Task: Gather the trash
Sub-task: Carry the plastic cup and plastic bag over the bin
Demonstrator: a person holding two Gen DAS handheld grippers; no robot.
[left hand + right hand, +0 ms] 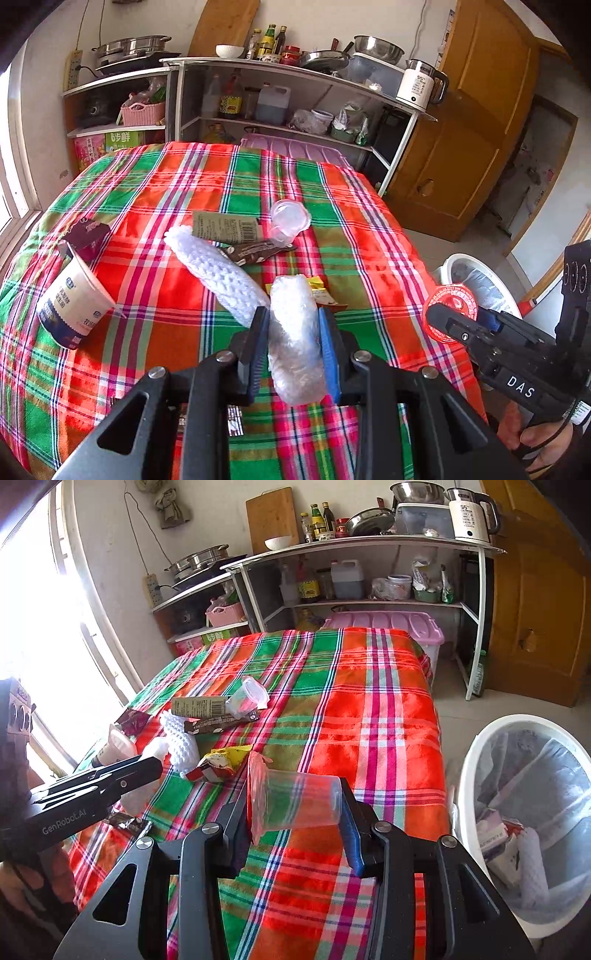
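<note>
While daylight falls from a window at the left, the left wrist view shows a tabletop (369,236) under a red, green and pink plaid cloth, with metal shelving (280,92) of pots, bottles and one white kettle (419,86) behind and a wooden door (476,122) to the right. On the cloth lie one white foam net sleeve (218,273), one yogurt tub (74,306) on its side, one clear lidded cup (288,221), one barcoded packet (225,225) and one brown wrapper (255,253). The left tongs (293,332) are clenched on a roll of bubble wrap (295,339), pads pressing both of its sides. At the right edge, the right tongs (454,317) carry a red-lidded cup.

From the right wrist view, the same cloth fills the centre, and one white bin (476,775) lined with clear plastic stands on the floor to the right, trash already inside. The right tongs (295,805) grasp one clear plastic cup (299,801) sideways, its torn red film lid against the left finger, base against the blue pad. One yellow-and-red wrapper (221,762) lies just beyond. The left tongs enter at the left, their grip hidden here.
</note>
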